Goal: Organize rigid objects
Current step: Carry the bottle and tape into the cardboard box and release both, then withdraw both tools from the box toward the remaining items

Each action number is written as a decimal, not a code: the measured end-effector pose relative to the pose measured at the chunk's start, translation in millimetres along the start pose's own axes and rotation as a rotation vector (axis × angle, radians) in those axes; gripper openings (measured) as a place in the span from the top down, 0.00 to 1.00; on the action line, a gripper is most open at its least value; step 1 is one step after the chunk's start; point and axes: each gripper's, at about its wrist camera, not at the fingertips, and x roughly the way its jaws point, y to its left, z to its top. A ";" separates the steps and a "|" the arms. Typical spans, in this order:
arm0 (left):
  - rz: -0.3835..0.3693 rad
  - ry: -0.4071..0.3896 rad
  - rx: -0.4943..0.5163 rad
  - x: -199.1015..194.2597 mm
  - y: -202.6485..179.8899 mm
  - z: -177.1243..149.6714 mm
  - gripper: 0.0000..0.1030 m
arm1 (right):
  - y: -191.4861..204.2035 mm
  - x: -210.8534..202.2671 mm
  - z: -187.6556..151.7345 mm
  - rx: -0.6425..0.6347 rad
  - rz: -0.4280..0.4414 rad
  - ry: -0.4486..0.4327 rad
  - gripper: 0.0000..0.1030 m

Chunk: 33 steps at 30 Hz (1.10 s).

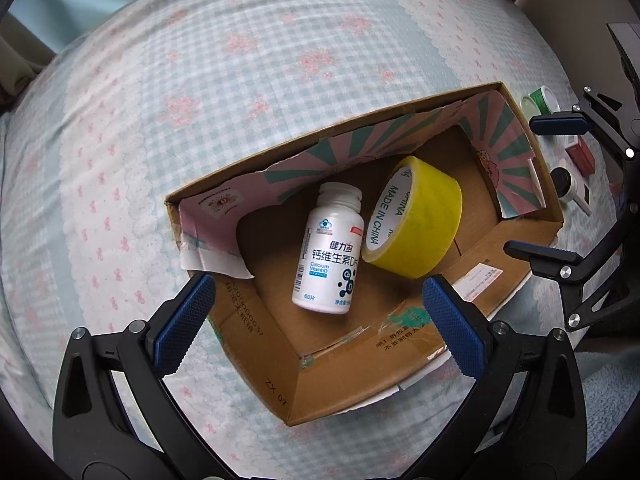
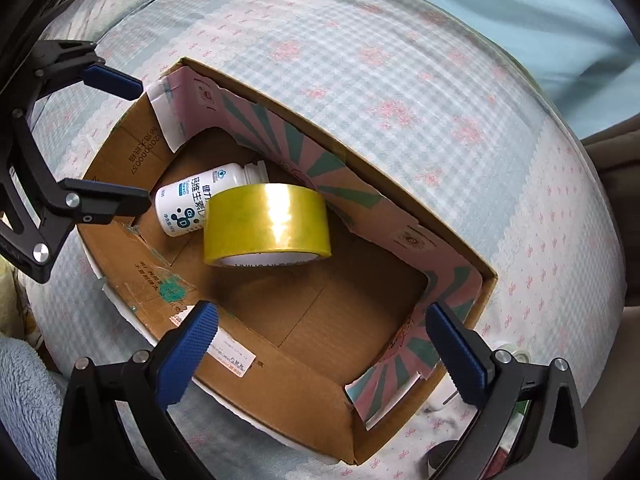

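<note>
2 items already lie in the cardboard box (image 1: 256, 344): a white bottle (image 1: 330, 248) and, at its 3 o'clock, a yellow tape roll (image 1: 416, 216). Small items (image 1: 568, 160) outside, at the box's 2 o'clock, still look left to pack. The left gripper (image 1: 316, 320) and right gripper (image 2: 320, 348) both gape, holding nothing.

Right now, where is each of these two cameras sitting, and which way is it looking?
Left wrist: on the left gripper, facing down into the cardboard box; its own blue-padded fingers show, and the right gripper at the edge.
Right wrist: on the right gripper, facing the box from its other end; the left gripper shows.
Shared: box, vitamin bottle, yellow tape roll.
</note>
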 end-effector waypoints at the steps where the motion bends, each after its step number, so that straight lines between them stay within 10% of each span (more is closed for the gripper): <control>1: 0.000 -0.006 -0.010 -2.4 1.1 -0.4 0.00 | 0.3 -4.6 -2.9 0.010 0.000 -0.005 0.00; 33: 0.055 -0.291 -0.126 -163.2 -49.2 -103.7 0.00 | 23.5 -161.4 -85.3 0.344 -0.054 -0.194 0.00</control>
